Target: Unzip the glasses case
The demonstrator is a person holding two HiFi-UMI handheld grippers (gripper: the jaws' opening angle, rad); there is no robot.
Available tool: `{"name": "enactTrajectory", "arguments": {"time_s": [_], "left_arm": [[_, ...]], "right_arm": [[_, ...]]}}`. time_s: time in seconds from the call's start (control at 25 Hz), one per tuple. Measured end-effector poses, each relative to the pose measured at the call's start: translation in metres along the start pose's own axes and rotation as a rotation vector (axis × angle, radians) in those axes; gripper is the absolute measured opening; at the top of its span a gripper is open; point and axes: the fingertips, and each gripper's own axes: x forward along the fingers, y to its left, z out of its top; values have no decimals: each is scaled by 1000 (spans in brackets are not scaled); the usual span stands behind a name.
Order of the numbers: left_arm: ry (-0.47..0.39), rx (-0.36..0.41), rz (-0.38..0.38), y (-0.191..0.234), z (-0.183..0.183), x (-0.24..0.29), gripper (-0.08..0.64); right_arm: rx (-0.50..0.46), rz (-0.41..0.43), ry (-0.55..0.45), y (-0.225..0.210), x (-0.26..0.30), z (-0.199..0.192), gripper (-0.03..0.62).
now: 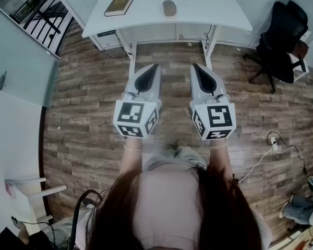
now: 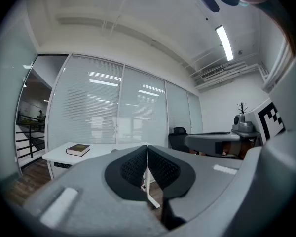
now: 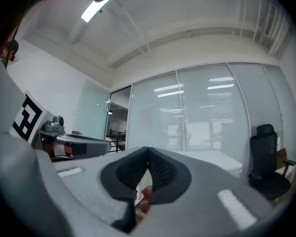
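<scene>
The left gripper (image 1: 155,66) and right gripper (image 1: 194,66) are pale grey and tapered, with black ribbed pads (image 2: 133,165). Each bears a cube (image 1: 135,119) of black-and-white square markers. The person wears a pale pink top (image 1: 167,202) and a thin bracelet (image 1: 132,148), and has long dark hair (image 1: 112,212).

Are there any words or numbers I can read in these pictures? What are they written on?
No text here can be read.
Book: a pale mark on the cover, too small to read.
Left cube and right cube: black-and-white square markers, not words.
Case: no print shows.
</scene>
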Motion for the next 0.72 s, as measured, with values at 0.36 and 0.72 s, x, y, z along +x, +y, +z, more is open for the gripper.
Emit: {"name": "enactTrajectory", "arguments": {"time_s": [0.36, 0.72], "left_arm": [[3, -11, 55, -4, 0, 55, 0], [32, -11, 64, -2, -8, 89, 2]], "right_arm": [[-12, 34, 5, -43, 20, -7, 3], [-3, 45, 20, -70, 52, -18, 3]]}}
